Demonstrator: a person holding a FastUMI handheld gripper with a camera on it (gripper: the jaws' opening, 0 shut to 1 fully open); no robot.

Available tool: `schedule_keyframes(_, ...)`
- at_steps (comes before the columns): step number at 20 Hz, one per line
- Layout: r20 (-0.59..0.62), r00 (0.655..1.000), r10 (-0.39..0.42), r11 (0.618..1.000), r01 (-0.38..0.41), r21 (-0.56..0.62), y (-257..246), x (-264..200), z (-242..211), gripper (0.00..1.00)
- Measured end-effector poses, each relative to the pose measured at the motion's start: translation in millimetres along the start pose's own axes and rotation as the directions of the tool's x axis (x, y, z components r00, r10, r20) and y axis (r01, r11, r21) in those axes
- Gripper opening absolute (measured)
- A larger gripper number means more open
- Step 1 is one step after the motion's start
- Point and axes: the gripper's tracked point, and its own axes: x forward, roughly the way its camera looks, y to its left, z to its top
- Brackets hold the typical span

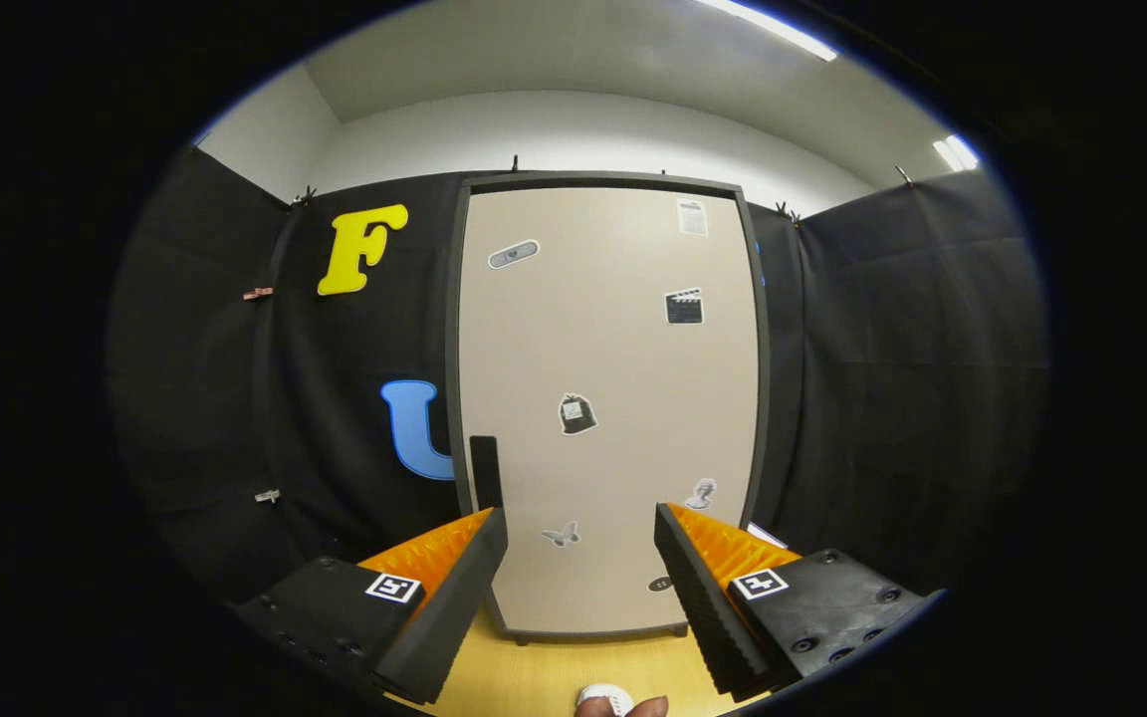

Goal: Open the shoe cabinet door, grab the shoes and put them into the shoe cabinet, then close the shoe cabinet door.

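Note:
The shoe cabinet (605, 398) stands upright straight ahead, a tall beige door in a dark frame with several small stickers on it. The door is shut. A dark vertical handle (485, 471) sits on the door's left edge, just above my left fingertip. My gripper (581, 526) is open, its fingers spread wide in front of the door's lower part with nothing between them. A small white rounded object (605, 696) with a person's fingertip (649, 708) beside it shows at the very bottom between the fingers; I cannot tell what it is.
The cabinet rests on a light wooden floor (554, 672). Black cloth walls (892, 378) close in on both sides and behind the cabinet. A white wall and ceiling with strip lights rise above the cloth.

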Motion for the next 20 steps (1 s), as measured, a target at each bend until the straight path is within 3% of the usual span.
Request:
schedule_keyframes(8,-0.002,0.999,0.037,0.999,-0.037,0.014,54,66,-13,0.97)
schedule_keyframes(18,-0.059,0.997,0.056,0.998,-0.055,0.015,94,157,-64,0.97)
schedule_keyframes(20,-0.065,0.997,0.045,0.999,-0.044,0.015,96,171,-72,0.9)
